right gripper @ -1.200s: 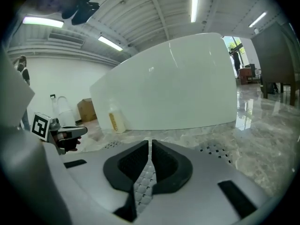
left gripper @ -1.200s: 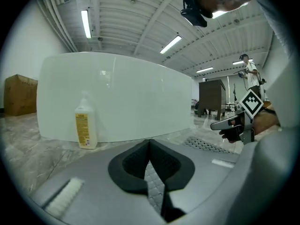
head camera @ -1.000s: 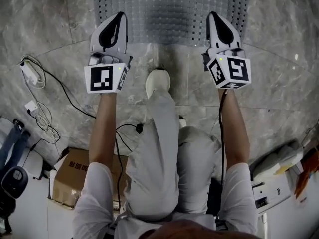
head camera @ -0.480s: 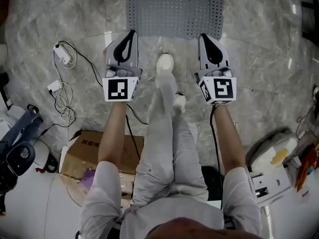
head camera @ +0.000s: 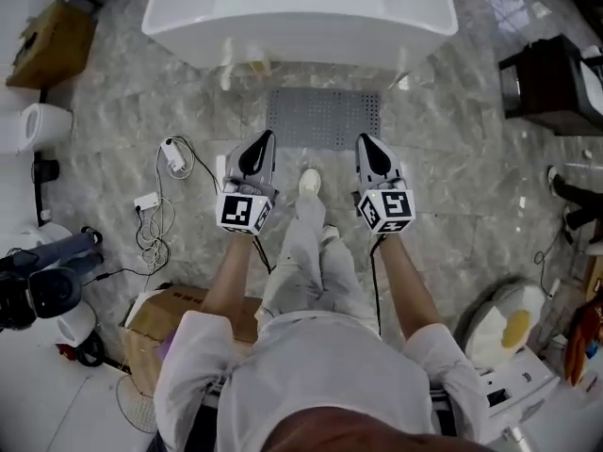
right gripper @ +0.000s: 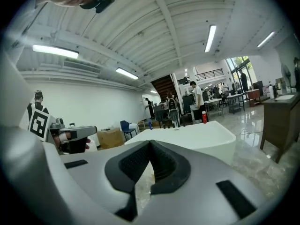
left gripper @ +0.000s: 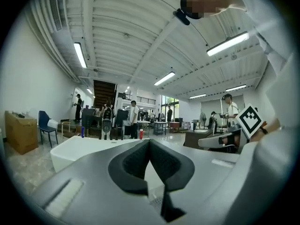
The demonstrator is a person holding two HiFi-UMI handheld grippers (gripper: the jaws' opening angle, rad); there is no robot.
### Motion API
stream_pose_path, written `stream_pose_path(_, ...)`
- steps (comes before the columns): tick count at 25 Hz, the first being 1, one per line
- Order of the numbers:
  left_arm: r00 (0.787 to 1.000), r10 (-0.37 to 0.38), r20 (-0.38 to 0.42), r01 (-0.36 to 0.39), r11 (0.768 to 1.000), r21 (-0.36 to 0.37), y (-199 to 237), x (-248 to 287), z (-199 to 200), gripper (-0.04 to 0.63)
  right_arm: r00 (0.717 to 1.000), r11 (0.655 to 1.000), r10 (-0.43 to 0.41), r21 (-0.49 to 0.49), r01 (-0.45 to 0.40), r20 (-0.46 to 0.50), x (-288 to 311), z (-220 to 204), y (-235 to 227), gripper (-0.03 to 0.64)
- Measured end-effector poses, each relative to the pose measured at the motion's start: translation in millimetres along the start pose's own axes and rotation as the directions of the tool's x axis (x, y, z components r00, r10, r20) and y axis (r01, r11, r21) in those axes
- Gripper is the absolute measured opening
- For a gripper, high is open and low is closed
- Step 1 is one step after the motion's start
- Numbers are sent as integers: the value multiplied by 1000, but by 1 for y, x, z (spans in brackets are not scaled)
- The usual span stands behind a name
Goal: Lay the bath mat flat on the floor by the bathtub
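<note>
My left gripper (head camera: 266, 139) and right gripper (head camera: 366, 142) are closed, empty. The bath mat (head camera: 323, 118) by the bathtub (head camera: 301, 26) looks limp and light; I'd pinch its near corners.

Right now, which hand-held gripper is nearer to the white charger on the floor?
Left. The left hand-held gripper is beside the charger; the right hand-held gripper is farther off, past the person's leg.

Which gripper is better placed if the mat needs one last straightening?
Right, marginally: in the head view the right gripper overlaps the bath mat's near edge, the left gripper only its corner. Both are shut and empty.
</note>
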State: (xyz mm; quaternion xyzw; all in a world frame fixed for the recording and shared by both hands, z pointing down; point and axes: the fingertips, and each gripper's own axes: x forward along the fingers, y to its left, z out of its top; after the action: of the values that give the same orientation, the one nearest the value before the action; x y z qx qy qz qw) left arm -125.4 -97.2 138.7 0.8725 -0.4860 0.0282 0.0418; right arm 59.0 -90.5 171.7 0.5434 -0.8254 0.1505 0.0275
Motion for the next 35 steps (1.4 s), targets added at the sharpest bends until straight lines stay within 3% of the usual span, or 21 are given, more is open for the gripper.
stream_pose_path(5, 998, -19, 55, 18, 1000, 17, -36, -56, 95, 0, 998, 1000, 10, -18, -9, 66, -63, 86, 33, 2)
stream_pose_path(10, 998, -31, 61, 33, 999, -34, -64, -102, 129, 0, 993, 995, 29, -97, -18, 114, -111, 129, 57, 2)
stream_pose_path(16, 996, 42, 82, -39, 999, -37, -94, -133, 147, 28, 989, 992, 42, -122, -25, 143, -156, 135, 69, 2)
stream_pose_path(19, 994, 62, 89, -56, 996, -69, -110, -140, 152, 3, 984, 988, 60, -150, -35, 165, -179, 140, 77, 2)
stream_pose_path(27, 992, 57, 109, -53, 998, -46, -157, -157, 176, -12, 979, 977, 58, -211, -16, 195, -222, 153, 92, -1)
stream_pose_path(35, 995, 23, 94, -21, 1000, -22, -168, -163, 179, -12, 972, 977, 34, -212, 17, 234, -246, 159, 96, 0)
